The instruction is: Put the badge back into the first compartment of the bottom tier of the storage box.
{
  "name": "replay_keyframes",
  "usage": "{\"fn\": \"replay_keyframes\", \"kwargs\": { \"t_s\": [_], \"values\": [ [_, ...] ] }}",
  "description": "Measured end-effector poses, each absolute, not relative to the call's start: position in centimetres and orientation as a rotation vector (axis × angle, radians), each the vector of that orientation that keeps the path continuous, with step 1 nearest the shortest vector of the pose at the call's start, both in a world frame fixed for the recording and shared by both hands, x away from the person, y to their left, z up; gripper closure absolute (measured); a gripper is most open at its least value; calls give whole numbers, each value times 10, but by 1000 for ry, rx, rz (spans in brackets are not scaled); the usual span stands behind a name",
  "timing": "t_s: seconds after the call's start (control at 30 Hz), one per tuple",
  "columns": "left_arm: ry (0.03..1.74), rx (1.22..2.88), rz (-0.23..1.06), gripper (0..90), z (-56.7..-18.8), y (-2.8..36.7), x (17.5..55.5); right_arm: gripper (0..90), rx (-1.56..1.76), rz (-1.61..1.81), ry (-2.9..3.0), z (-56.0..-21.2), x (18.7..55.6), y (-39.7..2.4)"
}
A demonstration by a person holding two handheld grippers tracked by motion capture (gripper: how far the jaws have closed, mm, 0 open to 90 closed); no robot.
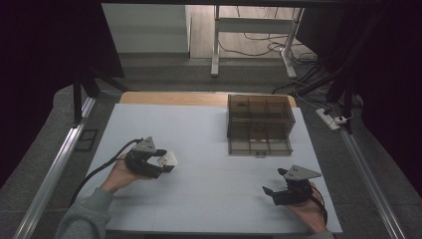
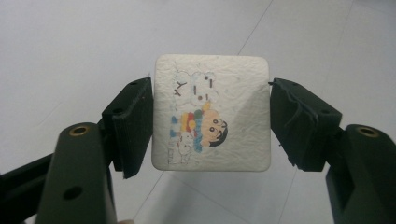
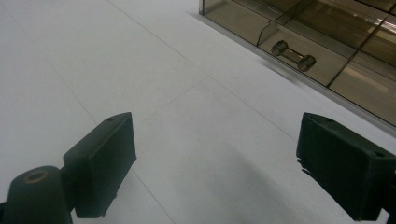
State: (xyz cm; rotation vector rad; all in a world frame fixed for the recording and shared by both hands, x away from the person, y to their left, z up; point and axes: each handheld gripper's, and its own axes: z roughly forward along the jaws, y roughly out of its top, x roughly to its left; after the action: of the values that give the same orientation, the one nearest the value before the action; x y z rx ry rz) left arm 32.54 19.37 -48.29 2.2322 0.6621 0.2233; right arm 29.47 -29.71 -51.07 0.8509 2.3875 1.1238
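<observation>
White textured tile (image 2: 212, 114), gripped edgewise by the left gripper (image 2: 211, 123) above the tabletop's (image 1: 209, 149) left side; right gripper (image 3: 217, 163) gapes, free for the drawer handle (image 3: 293, 55).

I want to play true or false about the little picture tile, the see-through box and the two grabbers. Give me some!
1. The left gripper is squeezing a white tile with a cartoon on it. True.
2. The right gripper is holding something too. False: its jaws are wide apart with nothing between them.
3. The see-through box sits at the far side of the table. True.
4. The tile is lying inside the box. False: it is clamped in the left gripper, away from the box.
5. The box front has a small handle. True.
</observation>
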Motion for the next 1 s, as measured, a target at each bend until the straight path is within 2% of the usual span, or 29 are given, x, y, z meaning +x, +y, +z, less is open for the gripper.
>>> {"fn": "replay_keyframes", "kwargs": {
  "t_s": [1.0],
  "values": [
    [615,2221,217,327,-476,159,337,121,855,1125,2390,-512,295,-296]
  ]
}}
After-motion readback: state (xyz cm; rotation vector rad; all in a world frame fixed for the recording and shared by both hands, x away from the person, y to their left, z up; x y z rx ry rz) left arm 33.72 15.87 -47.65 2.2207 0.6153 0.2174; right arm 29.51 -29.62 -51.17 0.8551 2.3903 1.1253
